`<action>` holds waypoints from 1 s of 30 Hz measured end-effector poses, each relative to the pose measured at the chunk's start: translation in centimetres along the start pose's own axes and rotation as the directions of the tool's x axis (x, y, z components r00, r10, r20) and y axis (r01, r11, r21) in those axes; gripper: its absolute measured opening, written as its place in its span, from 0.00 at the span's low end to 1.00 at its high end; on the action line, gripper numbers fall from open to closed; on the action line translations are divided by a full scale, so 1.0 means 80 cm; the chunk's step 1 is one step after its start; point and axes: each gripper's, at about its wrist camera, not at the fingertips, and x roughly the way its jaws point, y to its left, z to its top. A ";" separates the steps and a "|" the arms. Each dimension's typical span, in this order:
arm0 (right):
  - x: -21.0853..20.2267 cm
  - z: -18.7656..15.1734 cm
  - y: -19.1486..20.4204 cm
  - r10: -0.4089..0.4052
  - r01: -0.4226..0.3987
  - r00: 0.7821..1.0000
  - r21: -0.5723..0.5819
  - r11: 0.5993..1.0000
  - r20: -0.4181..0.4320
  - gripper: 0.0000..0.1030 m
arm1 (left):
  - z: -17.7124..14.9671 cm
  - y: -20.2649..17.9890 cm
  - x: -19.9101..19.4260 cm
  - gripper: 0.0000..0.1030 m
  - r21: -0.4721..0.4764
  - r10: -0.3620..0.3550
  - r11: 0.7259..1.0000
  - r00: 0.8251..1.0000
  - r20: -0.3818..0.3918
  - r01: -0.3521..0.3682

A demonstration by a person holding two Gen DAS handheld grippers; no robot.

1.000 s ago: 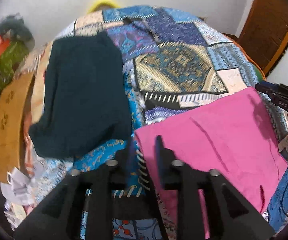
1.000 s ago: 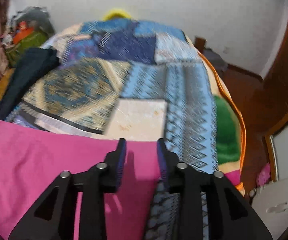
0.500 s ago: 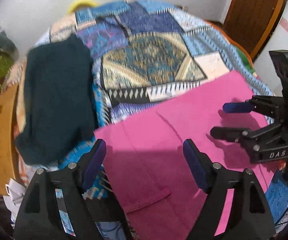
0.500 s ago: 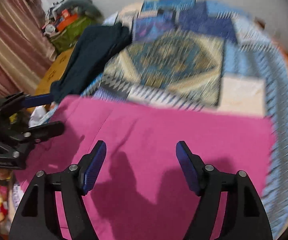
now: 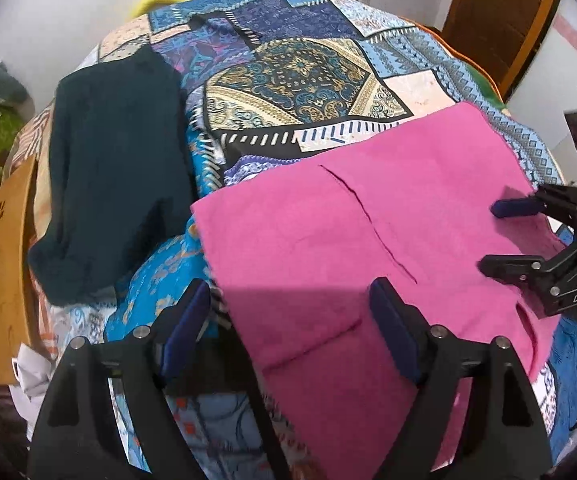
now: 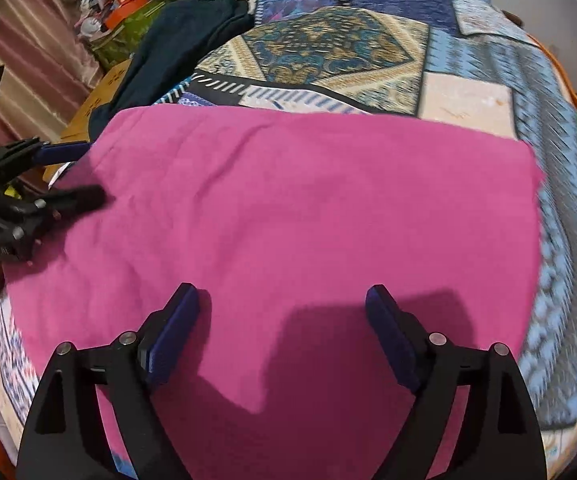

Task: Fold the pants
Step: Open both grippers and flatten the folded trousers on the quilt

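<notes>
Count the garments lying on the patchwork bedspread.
2. The pink pants are spread flat at the near end of the bedspread, under both open grippers. A dark teal garment lies at the far left edge. Others may be hidden outside the views.

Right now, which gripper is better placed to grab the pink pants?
Probably the left gripper: its open jaws straddle the pink pants' side edge. The right gripper, also open, hovers over flat cloth mid-panel.

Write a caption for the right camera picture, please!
Open right gripper above pink pants on a patchwork bedspread.
</notes>
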 end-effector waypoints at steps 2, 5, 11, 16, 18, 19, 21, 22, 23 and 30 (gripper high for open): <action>-0.009 -0.009 -0.008 -0.006 0.006 1.000 0.022 1.000 0.012 0.81 | -0.008 0.001 -0.008 0.80 -0.004 0.003 1.000 1.000 0.011 -0.003; -0.019 -0.026 -0.015 -0.027 0.026 0.999 0.043 0.999 0.030 0.81 | -0.020 0.001 -0.023 0.81 -0.009 0.019 1.000 0.999 0.029 -0.019; -0.041 -0.057 -0.028 -0.051 0.039 0.994 0.119 0.992 0.099 0.81 | -0.044 0.001 -0.043 0.81 -0.020 0.052 0.998 0.997 0.055 -0.051; -0.054 -0.078 -0.023 -0.078 0.058 0.987 0.144 0.988 0.138 0.81 | -0.056 0.011 -0.052 0.81 -0.078 0.045 0.996 0.997 0.055 -0.041; -0.056 -0.079 -0.021 -0.096 0.076 0.986 0.145 0.986 0.135 0.81 | -0.060 0.016 -0.058 0.81 -0.105 0.040 0.994 0.998 0.058 -0.034; -0.057 -0.079 -0.020 -0.101 0.081 0.986 0.147 0.986 0.134 0.81 | -0.062 0.017 -0.061 0.81 -0.112 0.040 0.993 0.997 0.061 -0.033; -0.062 -0.082 -0.018 -0.117 0.096 0.984 0.152 0.984 0.136 0.81 | -0.065 0.018 -0.071 0.81 -0.125 0.048 0.991 0.996 0.071 -0.039; -0.064 -0.082 -0.017 -0.125 0.103 0.982 0.152 0.983 0.139 0.81 | -0.067 0.019 -0.076 0.81 -0.138 0.051 0.990 0.996 0.077 -0.040; -0.067 -0.082 -0.014 -0.133 0.111 0.980 0.151 0.982 0.147 0.81 | -0.068 0.020 -0.081 0.81 -0.150 0.048 0.988 0.995 0.082 -0.036; -0.111 -0.069 0.022 -0.123 0.093 0.951 0.116 0.989 0.284 0.81 | -0.081 0.024 -0.122 0.81 -0.254 -0.004 0.967 0.992 0.124 0.036</action>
